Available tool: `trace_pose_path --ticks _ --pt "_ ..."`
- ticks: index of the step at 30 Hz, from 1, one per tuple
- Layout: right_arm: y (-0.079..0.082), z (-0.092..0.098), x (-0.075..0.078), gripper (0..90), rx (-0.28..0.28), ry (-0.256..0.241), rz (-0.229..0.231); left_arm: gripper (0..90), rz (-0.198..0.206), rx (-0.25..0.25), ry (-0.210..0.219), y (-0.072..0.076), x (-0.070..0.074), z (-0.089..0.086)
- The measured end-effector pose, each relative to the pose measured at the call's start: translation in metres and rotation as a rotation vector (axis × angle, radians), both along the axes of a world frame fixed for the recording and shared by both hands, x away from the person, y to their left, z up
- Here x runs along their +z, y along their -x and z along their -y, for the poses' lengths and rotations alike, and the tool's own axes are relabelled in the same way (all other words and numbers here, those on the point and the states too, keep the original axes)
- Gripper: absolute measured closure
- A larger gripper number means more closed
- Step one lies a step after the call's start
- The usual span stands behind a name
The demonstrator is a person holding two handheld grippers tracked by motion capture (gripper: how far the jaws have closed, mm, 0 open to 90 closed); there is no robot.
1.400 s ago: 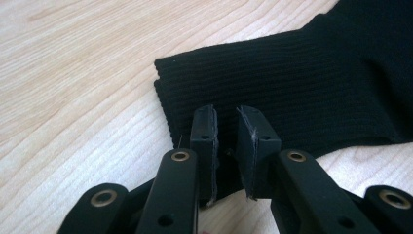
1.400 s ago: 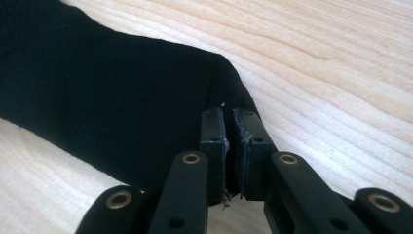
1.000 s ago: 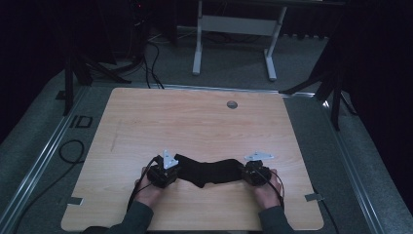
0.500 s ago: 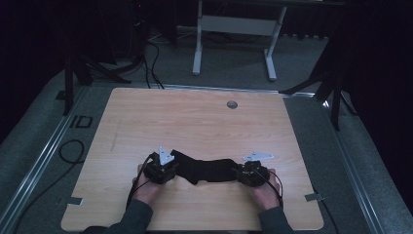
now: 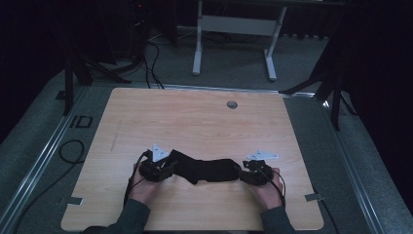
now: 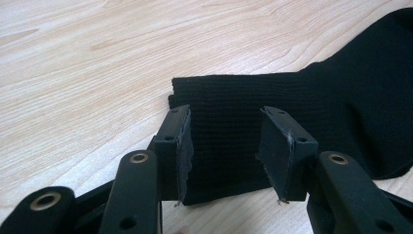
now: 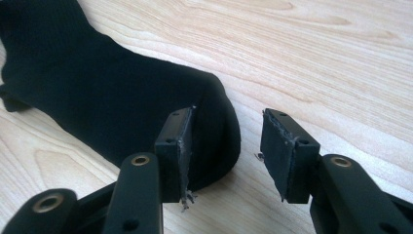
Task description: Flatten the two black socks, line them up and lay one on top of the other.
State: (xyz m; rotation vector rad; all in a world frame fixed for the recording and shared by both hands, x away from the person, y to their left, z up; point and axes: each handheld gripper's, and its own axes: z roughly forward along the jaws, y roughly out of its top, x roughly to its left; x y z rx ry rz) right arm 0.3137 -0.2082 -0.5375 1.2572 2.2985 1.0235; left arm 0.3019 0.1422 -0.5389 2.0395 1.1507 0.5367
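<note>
A black sock (image 5: 209,170) lies flat on the wooden table (image 5: 195,122) near its front edge, stretched left to right between my two grippers. My left gripper (image 5: 170,168) is at the sock's left end. In the left gripper view it (image 6: 226,117) stands open, and the ribbed cuff (image 6: 229,97) lies flat on the wood between and beyond its jaws. My right gripper (image 5: 242,174) is at the sock's right end. In the right gripper view it (image 7: 226,119) is open too, with the rounded toe (image 7: 214,112) against the left pad and bare wood at the right pad.
A small round grommet (image 5: 232,104) sits near the table's far edge. Beyond the table stands a white desk frame (image 5: 234,24), and cables (image 5: 68,151) lie on the floor at the left. Bare wood stretches from the sock to the far edge.
My left gripper has shifted slightly left and turned a little at the cuff end. The right gripper and the sock have stayed nearly where they were.
</note>
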Motion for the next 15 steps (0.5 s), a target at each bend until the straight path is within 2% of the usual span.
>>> trace_pose_path --ticks 7,15 --pt "-0.003 0.007 -0.002 53.1 -0.023 -0.006 -0.003 55.2 -0.018 -0.001 0.029 0.000 0.003 -0.006" --pt "-0.007 0.018 -0.003 53.0 -0.059 -0.012 -0.005 55.2 -0.012 0.007 0.046 0.001 0.006 -0.010"
